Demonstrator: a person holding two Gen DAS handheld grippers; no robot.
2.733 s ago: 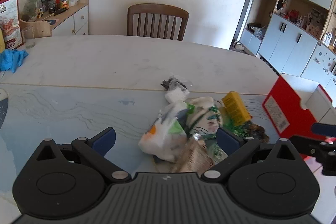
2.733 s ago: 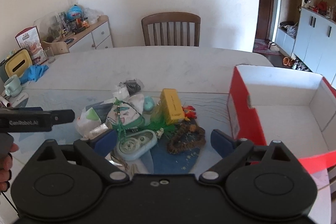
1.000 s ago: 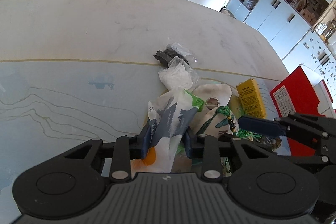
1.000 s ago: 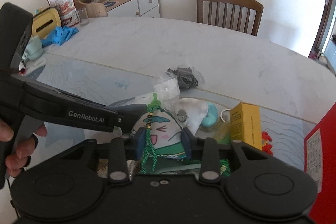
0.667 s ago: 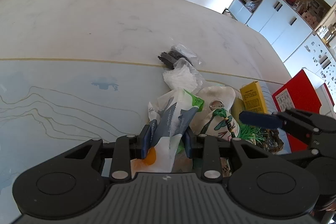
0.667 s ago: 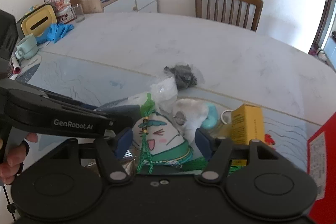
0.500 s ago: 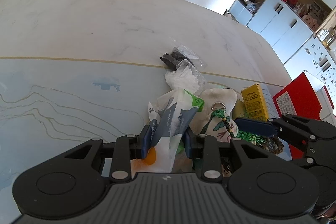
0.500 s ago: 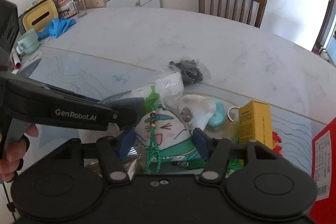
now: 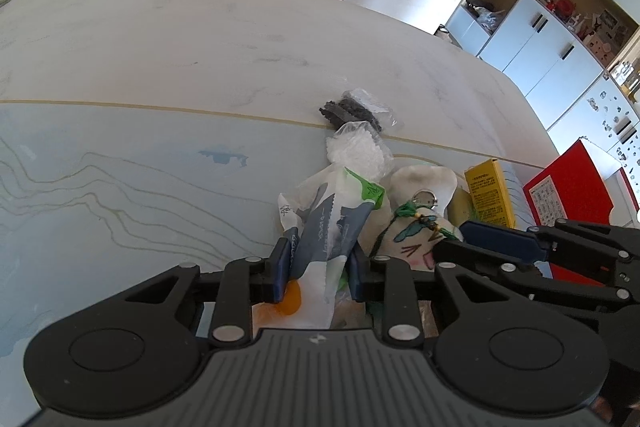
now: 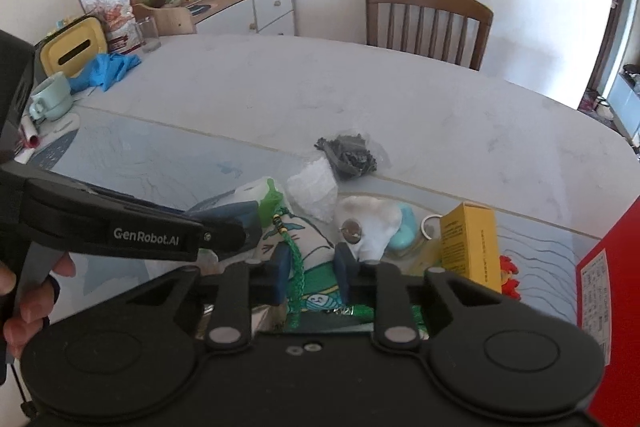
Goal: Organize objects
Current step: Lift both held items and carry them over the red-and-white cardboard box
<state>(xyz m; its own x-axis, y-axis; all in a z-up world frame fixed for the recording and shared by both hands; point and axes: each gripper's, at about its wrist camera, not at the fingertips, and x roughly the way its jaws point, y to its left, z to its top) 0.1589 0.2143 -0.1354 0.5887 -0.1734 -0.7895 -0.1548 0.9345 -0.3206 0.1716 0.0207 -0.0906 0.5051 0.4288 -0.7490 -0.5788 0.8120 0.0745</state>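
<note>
One white-and-grey plastic snack packet (image 9: 328, 227) and one white cloth pouch with a cartoon face and green cord (image 10: 308, 251) lie in the pile on the pale blue mat-covered surface (image 9: 120, 187), the left gripper (image 9: 320, 263) with jaws clamped on the packet, the right gripper (image 10: 310, 267) having just closed its jaws onto the pouch, beside one yellow carton (image 10: 468, 243) and one red box (image 9: 568, 187).

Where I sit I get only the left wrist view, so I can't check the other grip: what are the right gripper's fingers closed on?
Observer: The right gripper has just been closing its fingers; they pinch the white fabric pouch with a cartoon face and its green braided cord.
Operator: Anything near the yellow cardboard box?
Observer: A small red toy lies beside it.
Operator: And the table's far left?
Observer: A pale green mug near blue gloves.
</note>
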